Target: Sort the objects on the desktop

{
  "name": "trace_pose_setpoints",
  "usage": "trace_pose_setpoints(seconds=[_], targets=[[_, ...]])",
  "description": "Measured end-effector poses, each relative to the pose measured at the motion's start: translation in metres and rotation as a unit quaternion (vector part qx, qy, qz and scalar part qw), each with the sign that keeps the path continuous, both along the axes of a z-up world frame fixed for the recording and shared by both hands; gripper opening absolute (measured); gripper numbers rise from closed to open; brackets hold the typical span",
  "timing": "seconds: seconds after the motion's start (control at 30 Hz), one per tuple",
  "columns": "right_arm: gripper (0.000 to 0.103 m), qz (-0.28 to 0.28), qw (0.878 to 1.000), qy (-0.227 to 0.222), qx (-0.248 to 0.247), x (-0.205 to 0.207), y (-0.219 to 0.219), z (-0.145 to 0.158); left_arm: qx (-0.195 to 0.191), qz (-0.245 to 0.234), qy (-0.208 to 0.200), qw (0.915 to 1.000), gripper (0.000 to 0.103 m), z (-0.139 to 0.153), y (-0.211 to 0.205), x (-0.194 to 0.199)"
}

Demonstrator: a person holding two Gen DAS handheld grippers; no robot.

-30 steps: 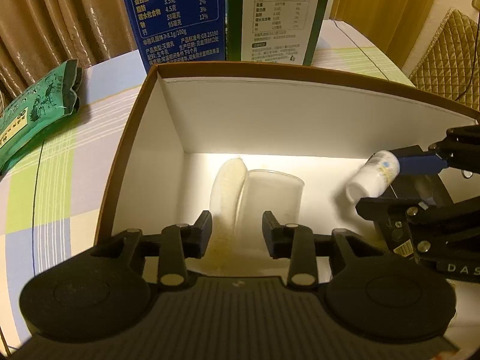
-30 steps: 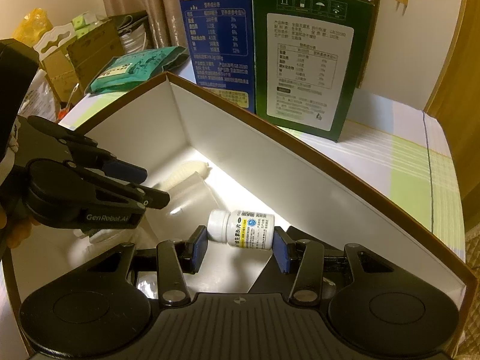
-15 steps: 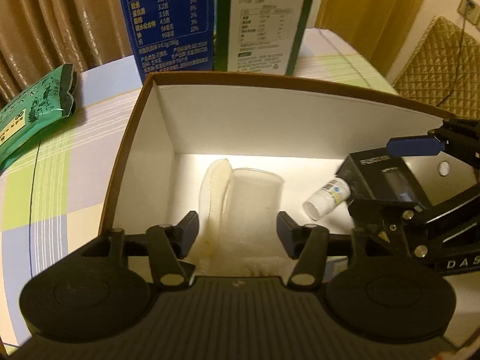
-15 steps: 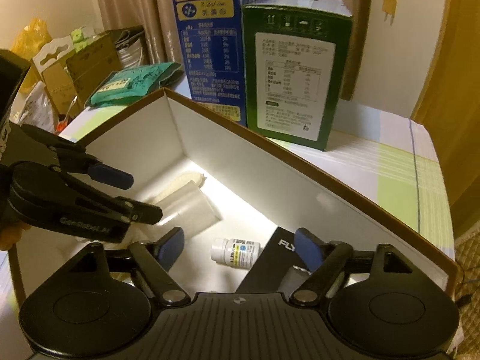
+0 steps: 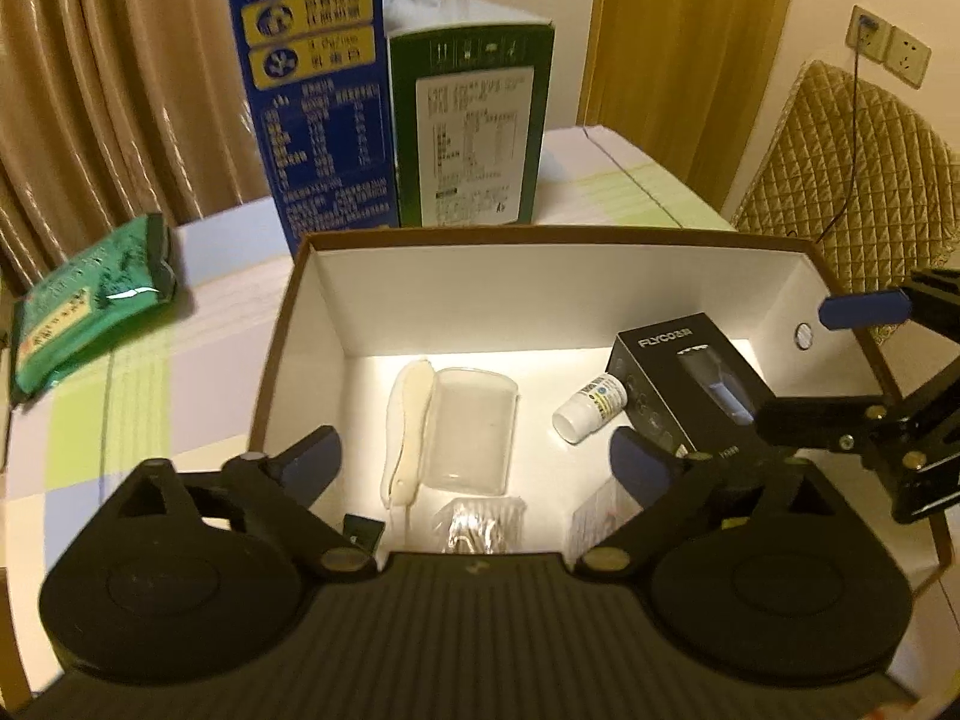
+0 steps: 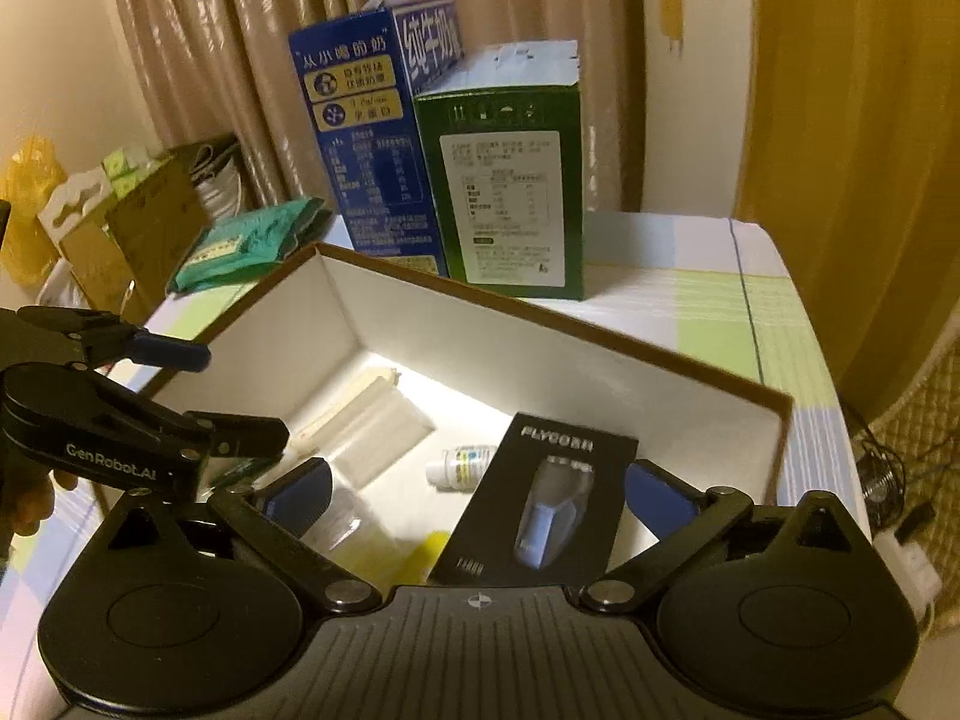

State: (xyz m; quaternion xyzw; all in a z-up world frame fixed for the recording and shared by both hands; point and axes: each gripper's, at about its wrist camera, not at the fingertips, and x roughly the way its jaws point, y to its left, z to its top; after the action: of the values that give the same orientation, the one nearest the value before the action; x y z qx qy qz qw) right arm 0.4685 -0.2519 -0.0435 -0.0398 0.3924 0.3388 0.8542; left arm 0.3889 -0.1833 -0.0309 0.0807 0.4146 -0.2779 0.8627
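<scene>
A brown-rimmed white box [image 5: 540,276] [image 6: 540,360] holds a clear plastic cup [image 5: 471,429] [image 6: 372,426] on its side, a cream shoehorn-like piece [image 5: 408,420], a small white pill bottle [image 5: 591,408] [image 6: 459,465] and a black shaver box [image 5: 678,384] [image 6: 546,510]. My left gripper [image 5: 474,462] is open and empty above the box's near end. My right gripper [image 6: 477,486] is open and empty above the shaver box; it also shows in the left wrist view [image 5: 864,360].
A blue milk carton [image 5: 312,102] [image 6: 360,132] and a green carton [image 5: 474,126] [image 6: 510,186] stand behind the box. A green packet [image 5: 90,294] [image 6: 252,246] lies at the left on the checked tablecloth. A quilted chair [image 5: 852,168] stands at the right.
My right gripper opened and let go of the pill bottle, which now lies in the box. Both grippers opened wide and drew back and up from the box.
</scene>
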Motion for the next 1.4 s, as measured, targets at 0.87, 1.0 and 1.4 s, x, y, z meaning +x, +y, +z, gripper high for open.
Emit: trace_pose_setpoints(seconds=[0.87, 1.0, 1.4], targets=[[0.101, -0.039, 0.999, -0.027, 0.007, -0.124, -0.013, 0.03, -0.009, 0.049, -0.046, 0.9977, 0.102, 0.045, 0.063, -0.112], [0.101, -0.047, 0.999, -0.025, 0.013, -0.14, -0.019, 0.034, -0.01, 0.052, -0.042, 0.9977, 0.102, 0.049, 0.068, -0.128], [0.101, -0.05, 0.998, -0.031, -0.002, -0.17, -0.033, 0.036, -0.013, 0.06, -0.032, 0.9976, 0.102, 0.052, 0.077, -0.166]])
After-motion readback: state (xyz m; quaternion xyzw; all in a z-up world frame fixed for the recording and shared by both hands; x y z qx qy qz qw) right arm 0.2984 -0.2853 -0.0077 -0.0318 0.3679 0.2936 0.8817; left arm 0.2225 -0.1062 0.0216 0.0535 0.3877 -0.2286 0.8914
